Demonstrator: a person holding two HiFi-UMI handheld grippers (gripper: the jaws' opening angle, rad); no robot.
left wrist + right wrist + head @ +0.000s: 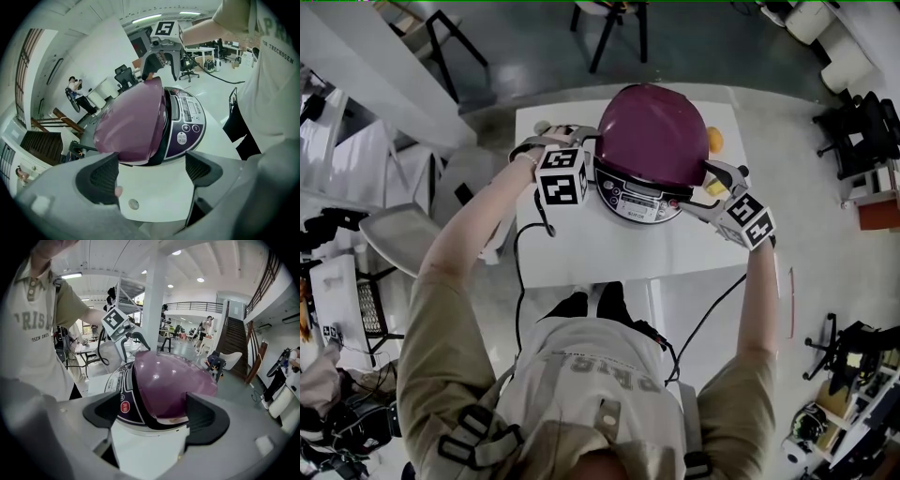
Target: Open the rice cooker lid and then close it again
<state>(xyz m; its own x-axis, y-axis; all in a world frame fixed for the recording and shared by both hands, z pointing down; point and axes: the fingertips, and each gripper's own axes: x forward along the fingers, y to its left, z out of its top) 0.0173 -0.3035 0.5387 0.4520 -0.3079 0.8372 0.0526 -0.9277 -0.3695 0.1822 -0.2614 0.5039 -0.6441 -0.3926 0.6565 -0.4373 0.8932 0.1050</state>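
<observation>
The rice cooker stands mid-table, its glossy maroon domed lid above a dark control panel facing the person. The left gripper and right gripper flank it, jaws apart and holding nothing.

Around you, a glossy grey floor spreads beneath the white square table. A white square column rises near a dark wooden staircase. Black office chairs, possibly mesh-backed, stand under a long ceiling strip light.
</observation>
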